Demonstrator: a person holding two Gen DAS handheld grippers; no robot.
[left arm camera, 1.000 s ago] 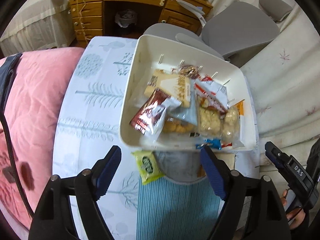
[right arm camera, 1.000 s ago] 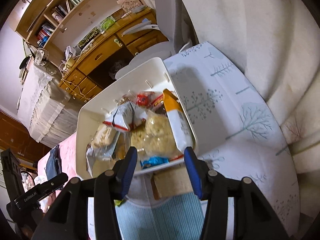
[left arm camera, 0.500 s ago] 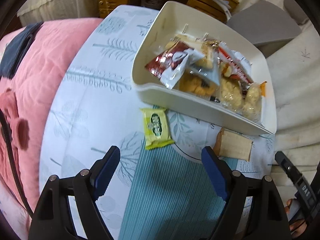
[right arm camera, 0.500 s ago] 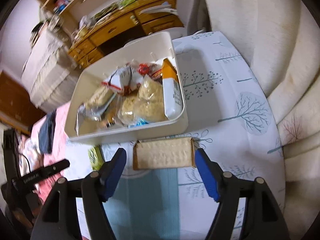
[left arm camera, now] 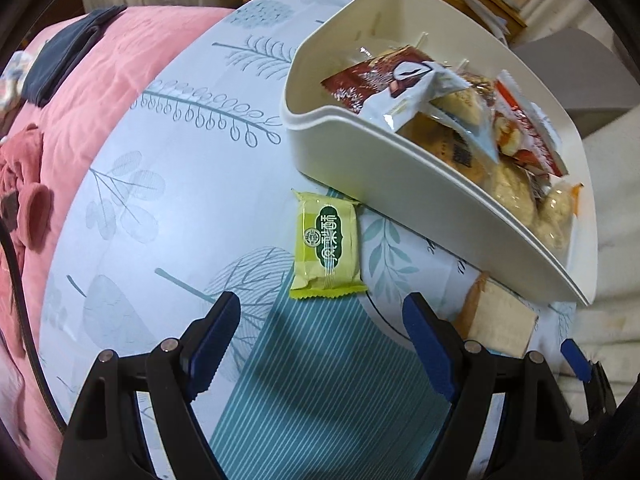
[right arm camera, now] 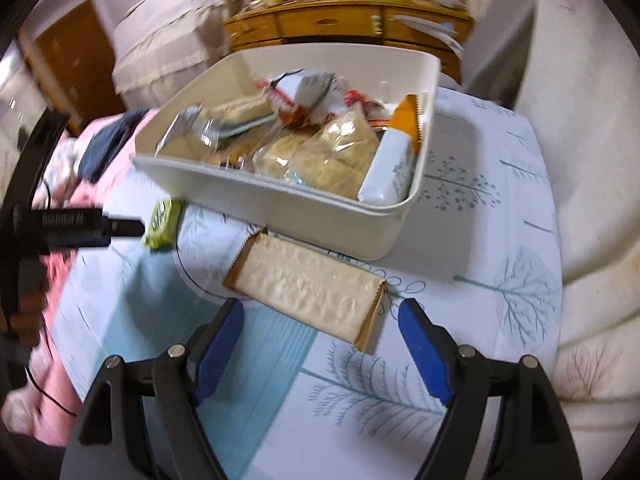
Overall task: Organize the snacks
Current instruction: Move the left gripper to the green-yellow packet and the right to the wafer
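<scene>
Wooden desk (right arm camera: 344, 20), pink quilt (left arm camera: 100, 92) behind.

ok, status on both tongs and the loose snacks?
Left tongs open, above green packet. Right tongs open, jaws just widened, nothing between them, cracker pack just ahead. Both packs on the cloth beside white bin. Nothing blocking.

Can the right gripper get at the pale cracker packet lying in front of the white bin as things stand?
Probably yes. The right gripper is open and its jaws have just been opening; the cracker packet lies flat on the tablecloth just ahead, clear of the white bin, nothing covering it.
</scene>
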